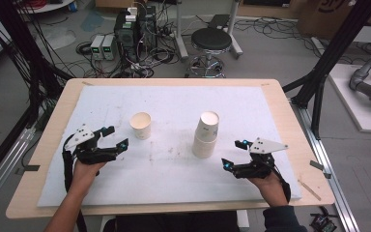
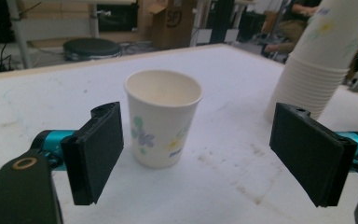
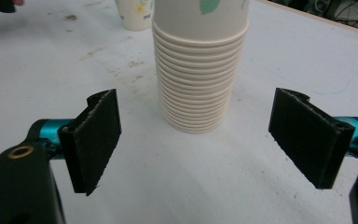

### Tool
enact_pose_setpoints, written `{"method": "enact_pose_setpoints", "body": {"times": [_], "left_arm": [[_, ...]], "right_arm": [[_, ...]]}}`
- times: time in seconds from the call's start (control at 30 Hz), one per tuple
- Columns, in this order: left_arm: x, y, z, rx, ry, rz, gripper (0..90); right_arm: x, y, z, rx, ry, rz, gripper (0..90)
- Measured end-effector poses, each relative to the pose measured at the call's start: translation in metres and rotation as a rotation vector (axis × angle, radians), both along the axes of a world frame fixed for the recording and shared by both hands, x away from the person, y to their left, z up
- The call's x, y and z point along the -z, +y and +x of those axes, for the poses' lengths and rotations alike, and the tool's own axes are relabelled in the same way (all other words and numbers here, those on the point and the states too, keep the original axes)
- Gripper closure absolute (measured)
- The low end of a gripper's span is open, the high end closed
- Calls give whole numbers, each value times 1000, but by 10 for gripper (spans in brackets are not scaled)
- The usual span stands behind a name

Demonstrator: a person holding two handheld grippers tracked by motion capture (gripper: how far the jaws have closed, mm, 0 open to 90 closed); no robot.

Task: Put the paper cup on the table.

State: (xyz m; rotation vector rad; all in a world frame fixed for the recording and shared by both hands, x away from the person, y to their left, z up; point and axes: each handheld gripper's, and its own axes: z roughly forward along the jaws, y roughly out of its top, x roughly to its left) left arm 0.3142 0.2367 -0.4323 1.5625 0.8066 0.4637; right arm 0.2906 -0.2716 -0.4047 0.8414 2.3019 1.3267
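A single paper cup [image 1: 140, 125] with a flower print stands upright on the white mat, left of centre. In the left gripper view that single cup [image 2: 163, 122] sits just beyond the wide-apart jaws. My left gripper [image 1: 116, 137] is open, a short way left of it. A tall stack of nested paper cups [image 1: 206, 135] stands right of centre. My right gripper [image 1: 235, 153] is open, just right of and nearer than the stack. In the right gripper view the stack [image 3: 199, 65] rises ahead between the spread jaws, untouched.
The white mat [image 1: 174, 101] covers most of a wooden table [image 1: 48, 145]. Beyond the far edge stand a black stool [image 1: 211, 41], electronics boxes [image 1: 135, 29] and tangled cables. Black frame posts [image 1: 319, 77] flank the table on both sides.
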Motion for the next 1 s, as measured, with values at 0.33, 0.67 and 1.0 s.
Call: {"method": "enact_pose_setpoints", "body": {"times": [0.33, 0.67, 1.0], "left_arm": [[-11, -5, -18, 31, -75, -22, 174], [-8, -7, -23, 52, -86, -18, 174], [-9, -9, -24, 59, -93, -15, 174]], "right_arm": [[-1, -7, -3, 40, -16, 17, 170], [-2, -6, -8, 41, -21, 14, 171], [-4, -8, -10, 71, -48, 20, 171]]}}
